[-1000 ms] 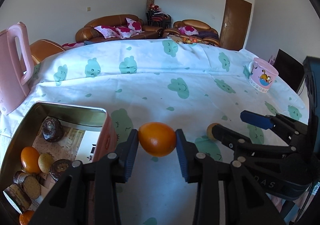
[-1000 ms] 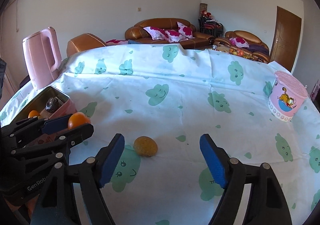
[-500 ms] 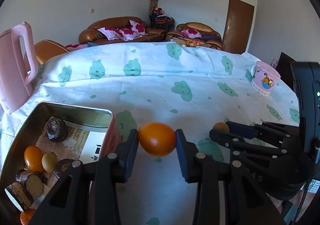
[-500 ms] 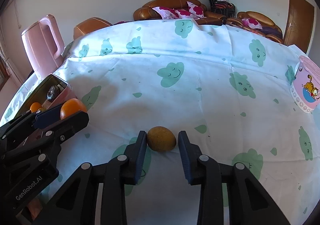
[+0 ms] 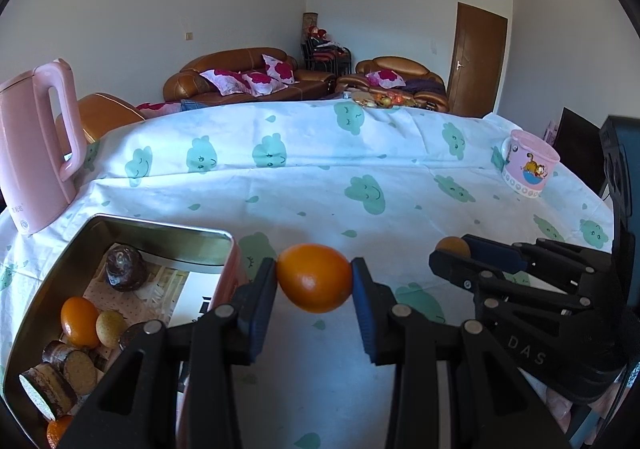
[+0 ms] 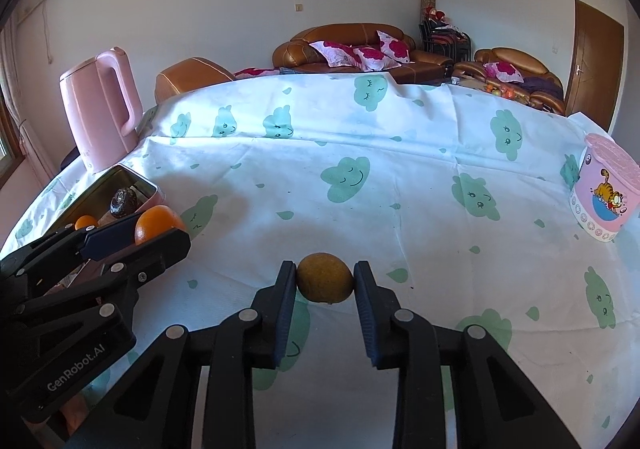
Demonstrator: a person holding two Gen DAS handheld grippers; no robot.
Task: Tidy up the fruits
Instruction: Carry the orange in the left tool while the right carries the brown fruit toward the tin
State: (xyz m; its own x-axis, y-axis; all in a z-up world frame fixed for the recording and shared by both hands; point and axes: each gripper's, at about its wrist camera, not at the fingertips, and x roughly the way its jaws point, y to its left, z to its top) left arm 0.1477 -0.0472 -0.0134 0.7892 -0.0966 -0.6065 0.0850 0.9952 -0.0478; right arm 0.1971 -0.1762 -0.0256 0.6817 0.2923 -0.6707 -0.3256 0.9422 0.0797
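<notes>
My left gripper (image 5: pixel 314 281) is shut on an orange (image 5: pixel 314 278) and holds it above the tablecloth, just right of a metal tin (image 5: pixel 160 227). The tin holds an orange, a yellowish fruit, a dark round fruit and some sliced pieces. My right gripper (image 6: pixel 325 281) is shut on a brownish-yellow round fruit (image 6: pixel 325 278) that sits low over the cloth. In the right wrist view the left gripper (image 6: pixel 160 233) with its orange (image 6: pixel 156 223) is at the left, next to the tin (image 6: pixel 136 175). In the left wrist view the right gripper (image 5: pixel 460 253) shows at the right.
A pink kettle (image 5: pixel 36 141) stands at the table's far left, behind the tin. A pink cartoon mug (image 6: pixel 604 187) stands at the far right. The white cloth (image 6: pixel 400 177) with green clouds covers the table. Sofas and a door lie beyond.
My right gripper closed from wide open onto the brownish-yellow fruit. My left gripper kept hold of the orange and lifted slightly beside the tin.
</notes>
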